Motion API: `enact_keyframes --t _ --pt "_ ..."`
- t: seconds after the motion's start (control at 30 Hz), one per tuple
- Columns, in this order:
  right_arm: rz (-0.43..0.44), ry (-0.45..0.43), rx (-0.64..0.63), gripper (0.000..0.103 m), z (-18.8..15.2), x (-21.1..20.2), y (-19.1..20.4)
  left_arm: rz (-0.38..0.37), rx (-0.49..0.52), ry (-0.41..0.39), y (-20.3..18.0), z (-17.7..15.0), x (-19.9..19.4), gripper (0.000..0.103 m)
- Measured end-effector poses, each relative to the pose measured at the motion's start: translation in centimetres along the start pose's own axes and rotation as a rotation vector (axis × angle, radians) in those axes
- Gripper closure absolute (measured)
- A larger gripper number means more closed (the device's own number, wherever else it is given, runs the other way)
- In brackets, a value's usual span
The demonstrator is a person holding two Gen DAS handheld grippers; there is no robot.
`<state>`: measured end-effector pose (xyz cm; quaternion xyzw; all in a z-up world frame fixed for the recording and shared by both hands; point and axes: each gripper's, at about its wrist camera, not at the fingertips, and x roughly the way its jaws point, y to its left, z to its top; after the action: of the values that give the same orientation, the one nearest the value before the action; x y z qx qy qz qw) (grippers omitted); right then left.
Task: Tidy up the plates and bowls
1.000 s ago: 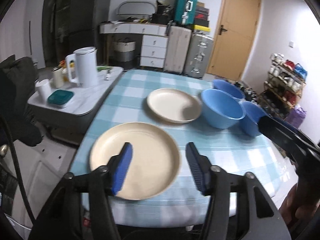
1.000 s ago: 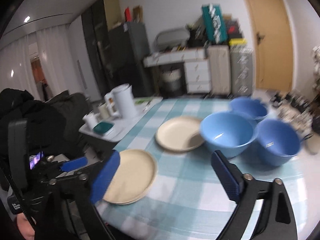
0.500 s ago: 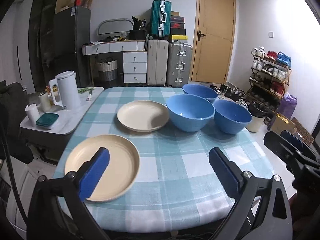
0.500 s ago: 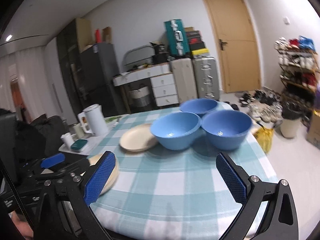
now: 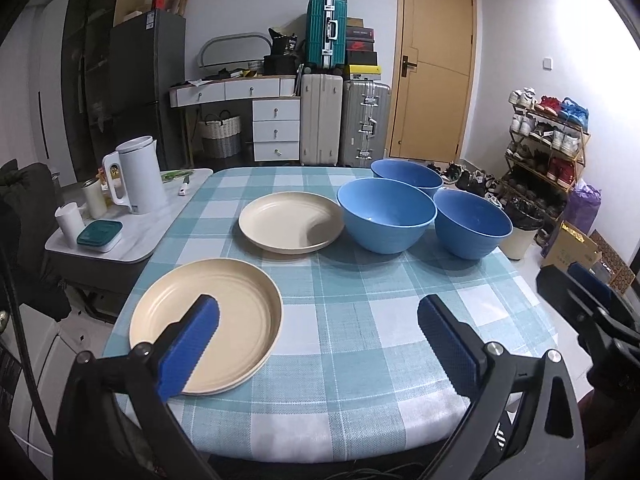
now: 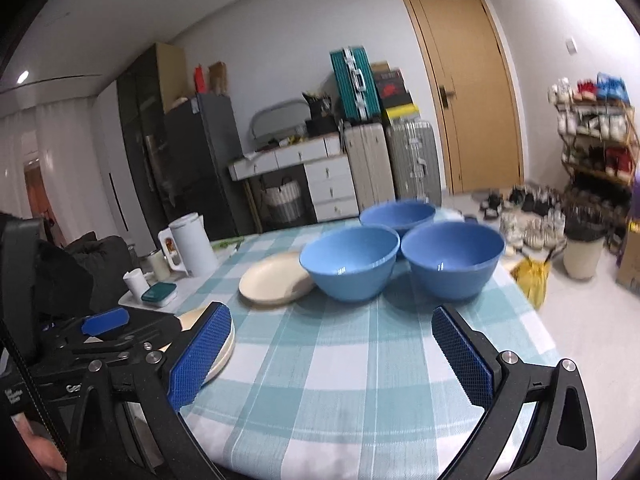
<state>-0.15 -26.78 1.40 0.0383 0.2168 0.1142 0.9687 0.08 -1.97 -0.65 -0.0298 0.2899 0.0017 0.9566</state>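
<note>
Both tongs wide, nothing between the pads on either. Left gripper [image 5: 318,344] sits at the near table edge; its left pad overlaps the near cream plate [image 5: 208,322] in the picture, but whether it touches I can't tell. Right gripper [image 6: 332,356] hangs over bare checked tablecloth [image 6: 340,360], short of the bowls.

Layout: two cream plates on the left half of the table, the near one by the front edge, the far plate [image 5: 291,223] well apart from it and just beside the middle blue bowl [image 5: 386,214]. Three blue bowls cluster on the right: middle, right bowl [image 5: 472,224], and back bowl [image 5: 406,176] behind them. All upright, none nested, plates not stacked. My read: each hand is parked by its own kind, left for plates and right for bowls, so nothing is sorted yet. Near plate sits flat, so the left will likely need a rim grip.

View differences: left wrist shows the near plate whole and gaps between the bowls. Right wrist hides most of that plate behind the left gripper's body, but looks into the bowls: the two front ones [image 6: 350,262] [image 6: 452,258] are empty. It's slightly blurred. Left wrist also catches the right gripper's blue pad at its right edge. White kettle [image 5: 138,176] on the side cart is irrelevant.
</note>
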Motion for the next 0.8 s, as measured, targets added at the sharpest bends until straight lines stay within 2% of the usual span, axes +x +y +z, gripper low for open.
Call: enact_keyframes --t 0.07,0.3,0.5,0.8 --pt "0.004 -0.024 -0.024 0.001 0.0 -0.4 0.4 0.007 0.002 -0.005 -0.1 0.0 0.0 0.002" --pt "0.023 -0.016 -0.022 0.001 0.1 -0.7 1.0 0.004 0.025 0.003 -0.7 -0.3 0.0 0.002" --pt "-0.063 0.059 -0.011 0.001 -0.1 0.2 1.1 0.016 0.038 0.001 -1.0 -0.5 -0.2 0.002" --pt "-0.028 0.073 -0.006 0.001 -0.2 -0.1 1.3 0.017 0.026 0.016 -0.6 -0.7 -0.2 0.002"
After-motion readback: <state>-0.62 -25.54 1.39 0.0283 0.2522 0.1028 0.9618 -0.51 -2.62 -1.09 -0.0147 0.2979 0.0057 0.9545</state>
